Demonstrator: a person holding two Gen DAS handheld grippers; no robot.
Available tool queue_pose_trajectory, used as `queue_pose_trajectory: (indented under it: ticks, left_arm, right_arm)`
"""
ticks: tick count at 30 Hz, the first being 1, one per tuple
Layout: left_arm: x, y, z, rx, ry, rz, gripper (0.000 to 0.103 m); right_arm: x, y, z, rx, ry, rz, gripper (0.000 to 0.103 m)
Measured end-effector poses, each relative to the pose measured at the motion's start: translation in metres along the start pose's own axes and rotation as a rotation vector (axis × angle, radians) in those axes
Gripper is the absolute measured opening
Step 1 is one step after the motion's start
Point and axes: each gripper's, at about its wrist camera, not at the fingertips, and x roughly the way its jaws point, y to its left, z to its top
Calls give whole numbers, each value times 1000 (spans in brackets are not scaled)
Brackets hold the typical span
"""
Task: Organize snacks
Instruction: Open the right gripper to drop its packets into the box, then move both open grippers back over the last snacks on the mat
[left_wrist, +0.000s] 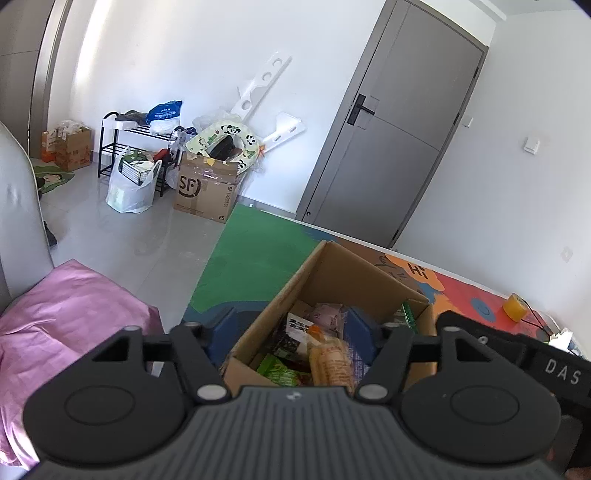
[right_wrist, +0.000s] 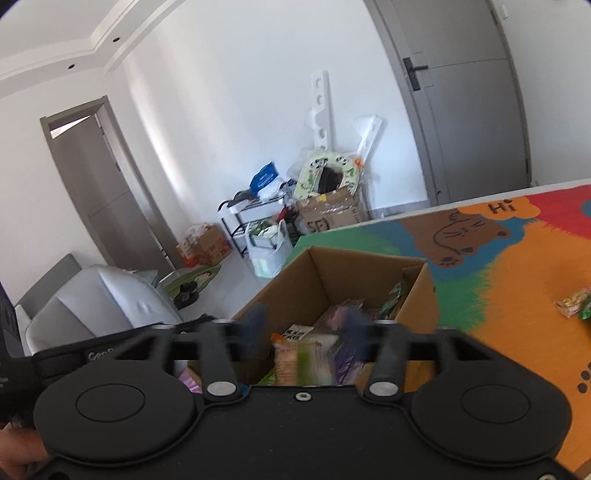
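An open cardboard box holding several snack packets stands on a colourful play mat. My left gripper hangs open over the box's near left wall, one blue finger outside it and the other inside. An orange-wrapped packet lies in the box below the jaws, not pinched. My right gripper is open above the box, its blue fingers blurred. An orange and green packet sits blurred between and below them, free of the pads. Two loose snacks lie on the mat at the right.
A yellow tape roll with a cord sits on the mat's far right. A pink cloth lies left of the box beside a grey seat. An SF carton, a shoe rack and bags line the far wall near a grey door.
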Motion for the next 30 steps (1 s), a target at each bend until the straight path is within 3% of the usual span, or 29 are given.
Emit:
queue_pose_trajectory:
  ticks: [2, 9, 17, 30]
  left_arm:
    - [-2, 1, 0, 0, -7, 3, 77]
    - [-7, -10, -7, 20, 5, -13, 87]
    - [-10, -35, -19, 74, 31, -32, 90]
    - [-6, -77, -32, 140, 49, -86, 93]
  right_arm:
    - [-7, -4, 1, 6, -5, -17, 56]
    - [-31, -18, -7, 23, -14, -96, 65]
    - [-59, -45, -16, 59, -36, -168, 86]
    - [-90, -100, -25, 149, -68, -251, 87]
